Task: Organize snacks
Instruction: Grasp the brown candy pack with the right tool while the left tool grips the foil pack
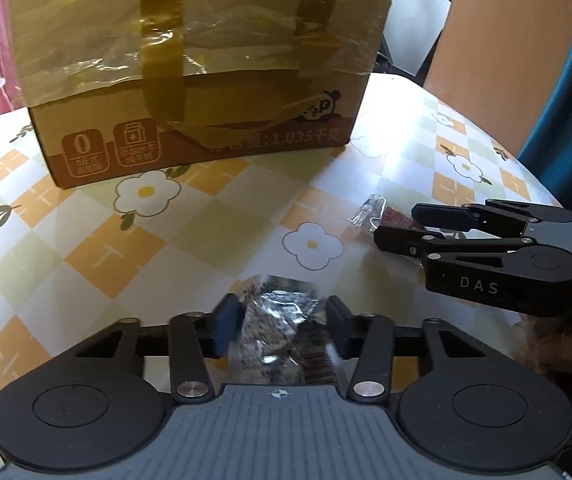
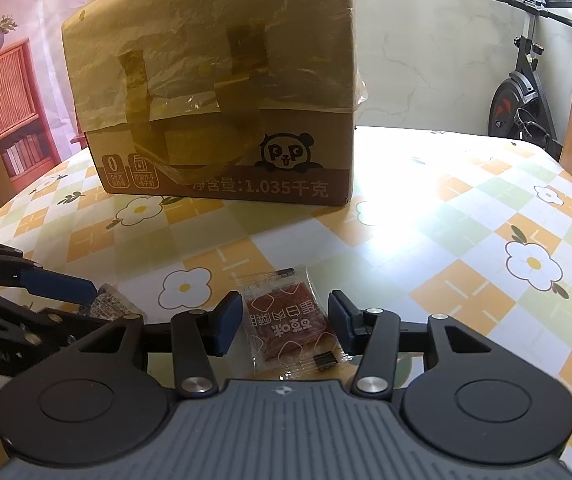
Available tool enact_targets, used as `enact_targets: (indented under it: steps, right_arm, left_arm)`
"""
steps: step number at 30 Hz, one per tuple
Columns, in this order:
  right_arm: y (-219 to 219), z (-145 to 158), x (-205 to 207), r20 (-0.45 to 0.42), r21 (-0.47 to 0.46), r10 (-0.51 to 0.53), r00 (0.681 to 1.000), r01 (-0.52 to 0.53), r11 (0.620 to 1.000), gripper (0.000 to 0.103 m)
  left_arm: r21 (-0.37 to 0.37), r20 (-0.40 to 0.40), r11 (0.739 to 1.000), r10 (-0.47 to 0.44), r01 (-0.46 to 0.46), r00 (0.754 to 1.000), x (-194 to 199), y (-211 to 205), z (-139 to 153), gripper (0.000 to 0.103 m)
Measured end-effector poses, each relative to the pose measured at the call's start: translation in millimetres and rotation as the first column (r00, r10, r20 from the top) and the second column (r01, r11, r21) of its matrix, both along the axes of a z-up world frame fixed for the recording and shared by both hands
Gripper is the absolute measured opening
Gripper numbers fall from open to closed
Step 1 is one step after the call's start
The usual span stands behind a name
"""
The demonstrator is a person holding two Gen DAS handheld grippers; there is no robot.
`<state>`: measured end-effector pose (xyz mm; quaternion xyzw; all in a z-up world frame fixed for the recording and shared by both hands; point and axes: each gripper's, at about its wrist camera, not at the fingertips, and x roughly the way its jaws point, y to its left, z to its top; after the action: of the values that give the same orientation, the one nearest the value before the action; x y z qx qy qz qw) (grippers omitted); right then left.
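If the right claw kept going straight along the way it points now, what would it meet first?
Probably the clear meat-snack packet already lying between the right claw's fingers, on the tablecloth. The cardboard box stands further back.

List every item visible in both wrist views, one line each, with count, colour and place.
Taped cardboard box with a panda print: one, brown, at the far side of the table, upright.
Silver foil snack packet: one, silver with dark print, between the left gripper's fingers.
Clear snack packet holding a red-brown slab: one, transparent and red-brown, flat on the table between the right gripper's fingers.
Checked tablecloth with white flowers: one, orange, green and white, covering the table.
Exercise bike: one, black, beyond the table at right.
Wooden cabinet: one, reddish, at left behind the table.
Left gripper: one, black, pads against the foil packet.
Right gripper: one, black, jaws either side of the clear packet, not pressing it.
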<state>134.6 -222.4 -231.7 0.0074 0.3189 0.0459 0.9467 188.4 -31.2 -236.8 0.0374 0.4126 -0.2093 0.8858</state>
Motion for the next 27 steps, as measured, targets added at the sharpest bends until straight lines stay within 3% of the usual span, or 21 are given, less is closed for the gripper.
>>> enact_targets:
  steps: [12,27]
  right_arm:
    - [2,0,0,-0.001,-0.012,0.002,1.000,-0.002,1.000,0.051]
    - [9,-1,2,-0.011,-0.063,0.018,1.000,-0.019,0.998,0.054]
  left_arm:
    - [-0.048,0.057,0.999,0.022,-0.019,0.998,-5,10,10,0.042]
    - [-0.113,0.070,0.992,0.059,-0.050,0.996,-9,25,17,0.042]
